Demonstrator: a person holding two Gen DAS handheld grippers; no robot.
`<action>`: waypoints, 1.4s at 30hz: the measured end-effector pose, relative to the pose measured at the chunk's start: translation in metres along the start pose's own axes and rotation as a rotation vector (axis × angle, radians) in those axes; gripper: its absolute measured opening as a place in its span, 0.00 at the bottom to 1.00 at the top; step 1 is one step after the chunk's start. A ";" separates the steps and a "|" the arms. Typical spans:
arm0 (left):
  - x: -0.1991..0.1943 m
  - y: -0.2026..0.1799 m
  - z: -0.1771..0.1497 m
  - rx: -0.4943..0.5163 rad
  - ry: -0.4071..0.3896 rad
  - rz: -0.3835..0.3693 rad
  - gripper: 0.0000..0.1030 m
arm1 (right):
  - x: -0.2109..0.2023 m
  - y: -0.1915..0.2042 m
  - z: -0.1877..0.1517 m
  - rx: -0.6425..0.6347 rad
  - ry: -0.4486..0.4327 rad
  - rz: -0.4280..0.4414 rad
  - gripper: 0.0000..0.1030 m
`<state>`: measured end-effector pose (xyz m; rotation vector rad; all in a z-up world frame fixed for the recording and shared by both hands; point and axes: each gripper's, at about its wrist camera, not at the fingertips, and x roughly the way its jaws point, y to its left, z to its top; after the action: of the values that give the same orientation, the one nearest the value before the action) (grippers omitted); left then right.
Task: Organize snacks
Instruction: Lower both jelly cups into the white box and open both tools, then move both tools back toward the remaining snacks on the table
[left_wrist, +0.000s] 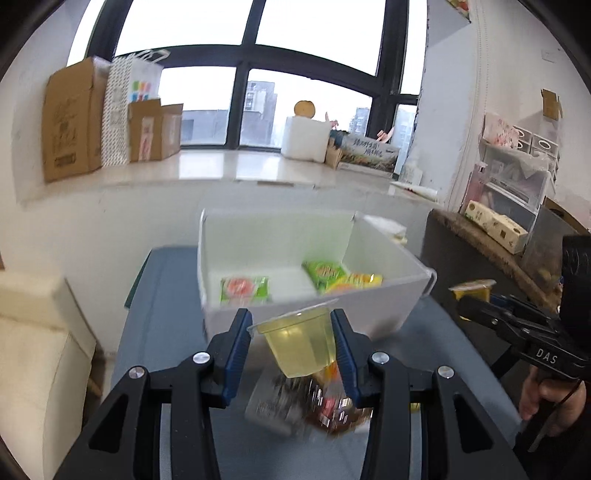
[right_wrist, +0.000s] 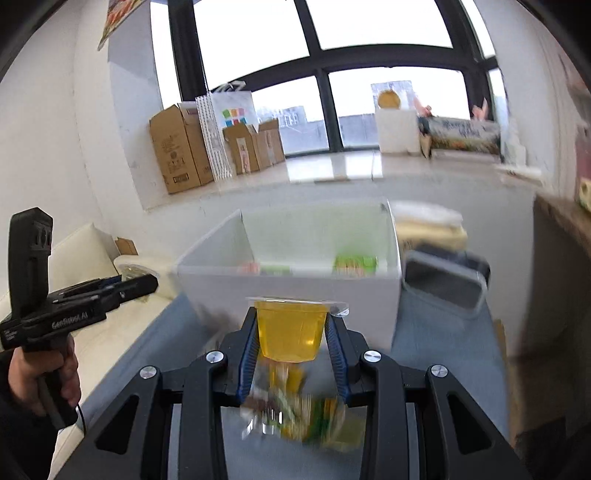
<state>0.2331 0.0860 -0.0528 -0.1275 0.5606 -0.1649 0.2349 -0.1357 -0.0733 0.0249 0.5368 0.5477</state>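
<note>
The snack pile (left_wrist: 314, 398) under the left gripper (left_wrist: 291, 332) is smeared by motion, its wrappers unreadable; in the right wrist view the same pile (right_wrist: 295, 410) is equally blurred, and the packets (right_wrist: 354, 265) in the white box (right_wrist: 288, 291) show only as coloured streaks behind its front wall. Both grippers' bodies run off the bottom edge.

We see a pale yellow jelly cup (left_wrist: 300, 343) upright, lifted near the white box (left_wrist: 369, 301); a deeper yellow jelly cup (right_wrist: 290, 330) likewise. Green packets (left_wrist: 244, 290) lie inside; blurred wrappers (left_wrist: 314, 402) nearer.
</note>
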 end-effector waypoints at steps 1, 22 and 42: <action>0.004 -0.002 0.011 0.004 -0.009 -0.007 0.47 | 0.004 0.000 0.011 -0.006 -0.014 0.011 0.37; 0.096 0.009 0.054 0.029 0.113 0.087 1.00 | 0.084 -0.053 0.059 0.031 0.071 -0.016 1.00; -0.004 -0.005 -0.052 -0.023 0.111 0.029 1.00 | -0.008 -0.020 -0.034 -0.015 0.096 0.125 1.00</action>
<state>0.2005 0.0776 -0.0936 -0.1328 0.6752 -0.1383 0.2222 -0.1604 -0.1020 0.0186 0.6273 0.6774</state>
